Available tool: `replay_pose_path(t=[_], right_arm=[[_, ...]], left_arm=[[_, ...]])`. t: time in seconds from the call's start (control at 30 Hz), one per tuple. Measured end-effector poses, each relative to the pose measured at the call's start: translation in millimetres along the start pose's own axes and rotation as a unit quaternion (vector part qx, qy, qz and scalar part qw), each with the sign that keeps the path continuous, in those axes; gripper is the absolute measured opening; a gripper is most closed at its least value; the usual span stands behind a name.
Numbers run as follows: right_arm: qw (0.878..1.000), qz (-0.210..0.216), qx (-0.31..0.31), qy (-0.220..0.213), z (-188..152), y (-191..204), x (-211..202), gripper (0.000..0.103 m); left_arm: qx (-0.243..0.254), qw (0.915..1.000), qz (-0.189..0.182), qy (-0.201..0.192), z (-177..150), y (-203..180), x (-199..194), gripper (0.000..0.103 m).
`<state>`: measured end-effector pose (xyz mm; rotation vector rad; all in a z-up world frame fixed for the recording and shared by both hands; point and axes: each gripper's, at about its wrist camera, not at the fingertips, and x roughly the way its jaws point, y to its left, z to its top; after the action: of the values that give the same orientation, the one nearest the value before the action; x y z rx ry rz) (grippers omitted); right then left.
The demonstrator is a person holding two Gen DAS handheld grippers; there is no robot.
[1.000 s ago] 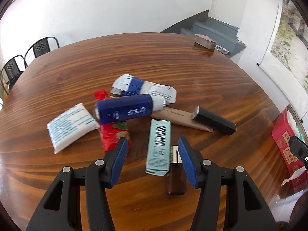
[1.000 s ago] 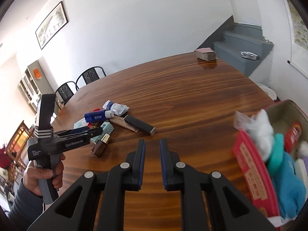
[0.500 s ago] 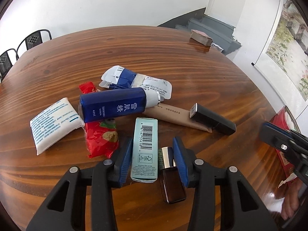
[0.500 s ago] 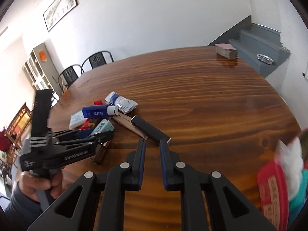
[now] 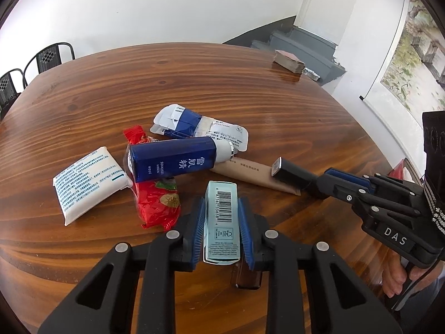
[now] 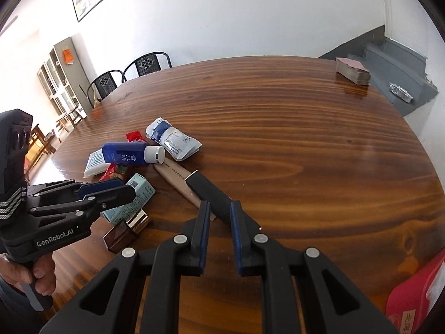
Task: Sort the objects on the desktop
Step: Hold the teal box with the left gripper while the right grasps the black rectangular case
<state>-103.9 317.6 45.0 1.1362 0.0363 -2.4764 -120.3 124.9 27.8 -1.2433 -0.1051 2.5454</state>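
Observation:
My left gripper (image 5: 221,211) is shut on a light teal box with a barcode (image 5: 221,220), which still lies on the wooden table; it also shows in the right wrist view (image 6: 133,200). A brown bottle with a gold cap (image 6: 126,231) lies just beside it. My right gripper (image 6: 219,211) has its jaws a little apart around the near end of a black-capped beige tube (image 6: 207,192), without pressing it. In the left wrist view the tube (image 5: 250,172) lies right of the box. A dark blue lotion bottle (image 5: 172,158) lies across a red snack packet (image 5: 155,203).
A white tissue pack (image 5: 89,181) lies at the left of the pile, and a blue-and-white pouch (image 5: 200,125) behind it. A stack of cards (image 6: 352,71) sits at the table's far edge. A red box (image 6: 417,300) stands at the near right.
My left gripper moved forward and closed on the teal box. My right gripper came in toward the pile and opened slightly around the black cap of the tube.

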Motion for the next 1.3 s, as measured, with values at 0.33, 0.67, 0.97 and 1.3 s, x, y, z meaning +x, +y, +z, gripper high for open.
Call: replay_pose_path(t=[0.33,0.67,0.97,1.3], right_arm=[[1.000,-0.007,-0.001,-0.026,3,-9,-5,0.059],[1.000,0.003,-0.027,-0.008,3,-2,9,0.059],[0.999,0.000,-0.033,-0.001,4,-1,16,0.059],[0.999,-0.002,-0.048,0.006,-1,6,22,0.042]], left_arm=[[-0.010,0.9999,-0.001,0.003,1,1,2,0.032],[-0.007,0.9998,0.001,0.017,-2,1,9,0.032],[0.001,0.9996,0.017,0.020,-5,1,14,0.028],[0.009,0.9995,0.030,0.010,-4,-5,2,0.026]])
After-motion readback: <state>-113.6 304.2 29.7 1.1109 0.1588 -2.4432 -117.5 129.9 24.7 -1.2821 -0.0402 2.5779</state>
